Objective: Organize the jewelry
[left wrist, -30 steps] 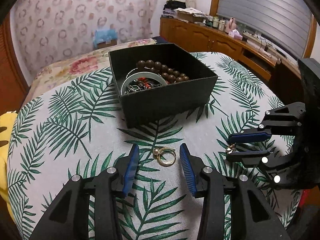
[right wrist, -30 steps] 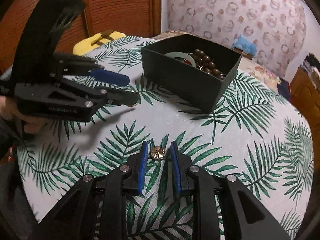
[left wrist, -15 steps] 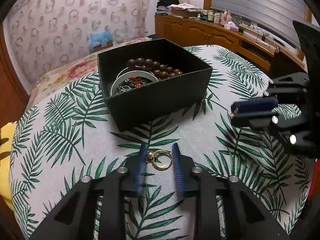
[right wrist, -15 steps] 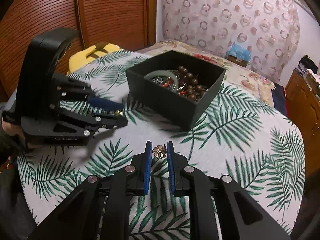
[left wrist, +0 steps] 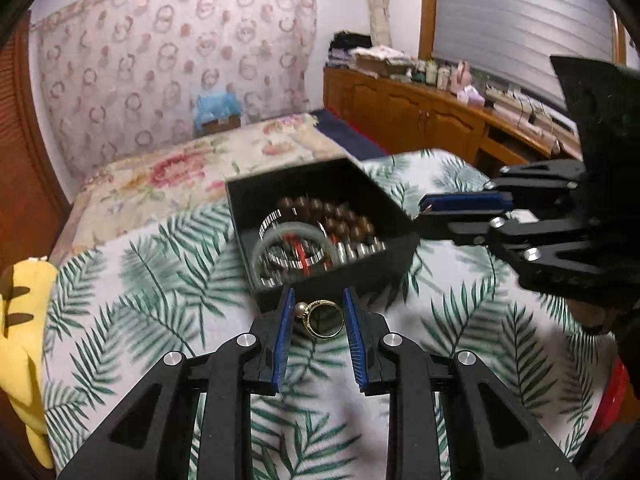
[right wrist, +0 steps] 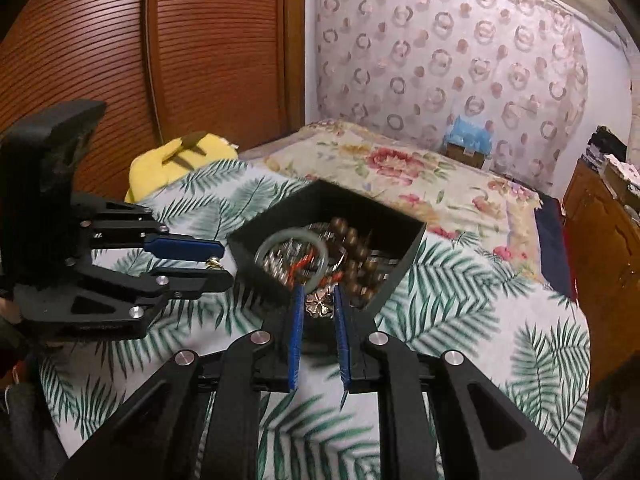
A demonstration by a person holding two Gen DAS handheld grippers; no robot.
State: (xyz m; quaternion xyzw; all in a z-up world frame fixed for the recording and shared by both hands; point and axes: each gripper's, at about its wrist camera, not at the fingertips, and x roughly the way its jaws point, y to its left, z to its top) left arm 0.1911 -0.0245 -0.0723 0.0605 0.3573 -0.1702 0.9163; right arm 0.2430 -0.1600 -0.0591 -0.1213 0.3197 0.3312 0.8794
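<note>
My left gripper [left wrist: 319,316] is shut on a gold ring with a pearl [left wrist: 323,319] and holds it lifted, just in front of the black jewelry box [left wrist: 384,258]. The box holds a jade bangle [left wrist: 294,236], brown wooden beads [left wrist: 340,220] and silver pieces. My right gripper [right wrist: 319,305] is shut on a gold flower-shaped piece [right wrist: 319,305], lifted at the box's [right wrist: 404,256] near edge. The right gripper also shows in the left wrist view [left wrist: 424,216], beside the box's right corner. The left gripper shows in the right wrist view [right wrist: 218,265], left of the box.
The box stands on a round table with a palm-leaf cloth [left wrist: 120,280]. A yellow plush [left wrist: 24,312] lies at the left edge. A floral bed [right wrist: 400,172] is behind the table, and a wooden cabinet [left wrist: 420,112] stands far right.
Both grippers closed on their pieces, lifted them off the cloth and moved toward the box. The ring and the flower piece are now off the table.
</note>
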